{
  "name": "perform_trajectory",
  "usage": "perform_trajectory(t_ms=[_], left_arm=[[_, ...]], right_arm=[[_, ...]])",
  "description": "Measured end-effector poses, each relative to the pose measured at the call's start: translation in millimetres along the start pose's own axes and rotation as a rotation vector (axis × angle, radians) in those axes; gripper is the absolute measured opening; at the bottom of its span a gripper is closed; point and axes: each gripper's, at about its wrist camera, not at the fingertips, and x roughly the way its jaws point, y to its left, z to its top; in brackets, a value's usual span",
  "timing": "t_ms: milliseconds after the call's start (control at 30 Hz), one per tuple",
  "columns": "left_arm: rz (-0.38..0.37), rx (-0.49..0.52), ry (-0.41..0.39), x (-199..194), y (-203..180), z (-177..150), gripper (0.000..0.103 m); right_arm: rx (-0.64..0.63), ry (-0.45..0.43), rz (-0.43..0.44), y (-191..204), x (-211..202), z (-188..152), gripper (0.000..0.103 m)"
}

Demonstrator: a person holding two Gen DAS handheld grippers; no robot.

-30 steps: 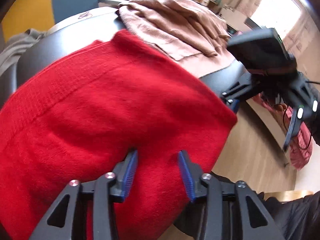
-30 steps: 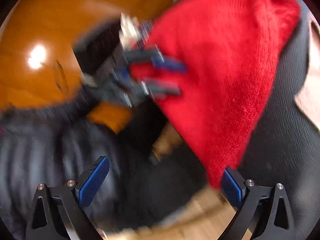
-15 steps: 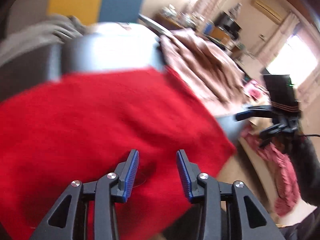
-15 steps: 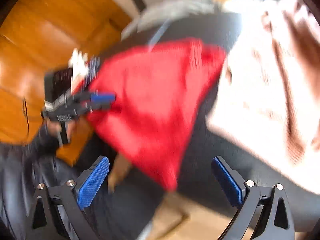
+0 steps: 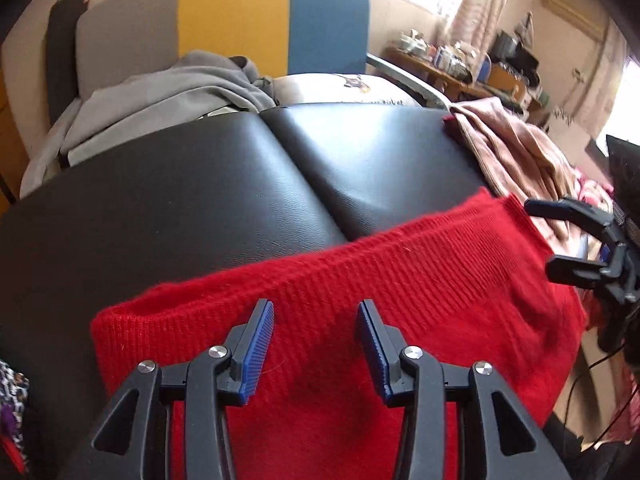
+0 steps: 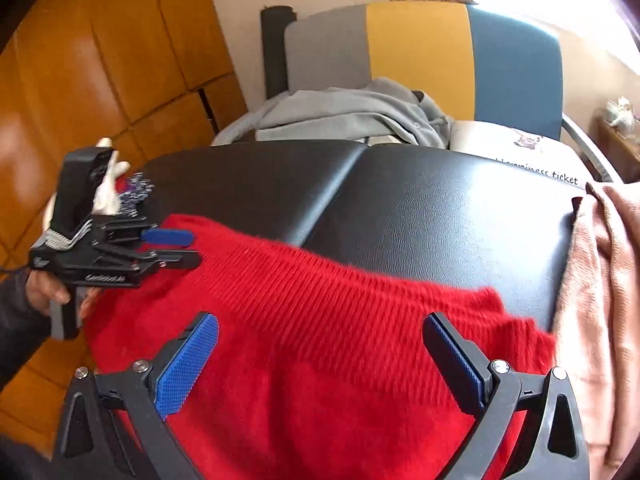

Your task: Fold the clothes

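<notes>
Your left gripper (image 5: 316, 320) and right gripper (image 6: 320, 336) hovered spread over the red sweater (image 6: 320, 360); beyond it, a white cushion (image 6: 520, 144) read "ticket".

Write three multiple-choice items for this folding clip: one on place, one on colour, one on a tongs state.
1. Where does the red sweater lie?
A. black padded table
B. floor
C. chair seat

2. What colour is the garment at the table's right edge?
A. green
B. pink
C. white

3. How are the right tongs?
A. shut on cloth
B. out of view
C. open

Answers:
1 A, the sweater spreads over the black surface.
2 B, the pink garment lies beside the sweater.
3 C, the blue pads stand wide apart, gripping nothing.
</notes>
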Motion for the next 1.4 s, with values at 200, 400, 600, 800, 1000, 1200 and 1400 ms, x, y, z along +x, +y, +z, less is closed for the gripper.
perform_trajectory(t_ms=[200, 400, 600, 800, 1000, 1200, 1400], left_arm=[[-0.010, -0.030, -0.032, 10.6, -2.3, -12.2, 0.039], [0.011, -0.041, -0.121, -4.3, -9.9, -9.1, 0.005], [0.015, -0.125, -0.180, -3.3, 4.3, 2.5, 0.000], [0.019, -0.229, -0.169, 30.4, 28.0, -14.8, 0.001], [0.061, -0.261, -0.170, 7.2, 26.7, -15.8, 0.005], [0.095, -0.452, -0.244, -80.2, 70.8, -93.3, 0.020], [0.071, -0.586, -0.201, -128.5, 108.6, -200.3, 0.021]], right_arm=[[-0.003, 0.085, -0.100, -3.2, 19.5, -9.2, 0.044], [-0.017, 0.027, -0.117, -0.2, 2.6, -0.4, 0.008], [0.006, 0.004, -0.131, -4.0, 14.0, 10.1, 0.007], [0.048, -0.041, -0.151, -17.6, 40.7, -11.5, 0.011], [0.058, -0.064, -0.140, -18.2, 37.5, -14.7, 0.014], [0.049, -0.074, -0.157, -15.7, 37.6, -17.7, 0.016], [0.010, -0.041, -0.205, -7.7, 37.3, -11.5, 0.020]])
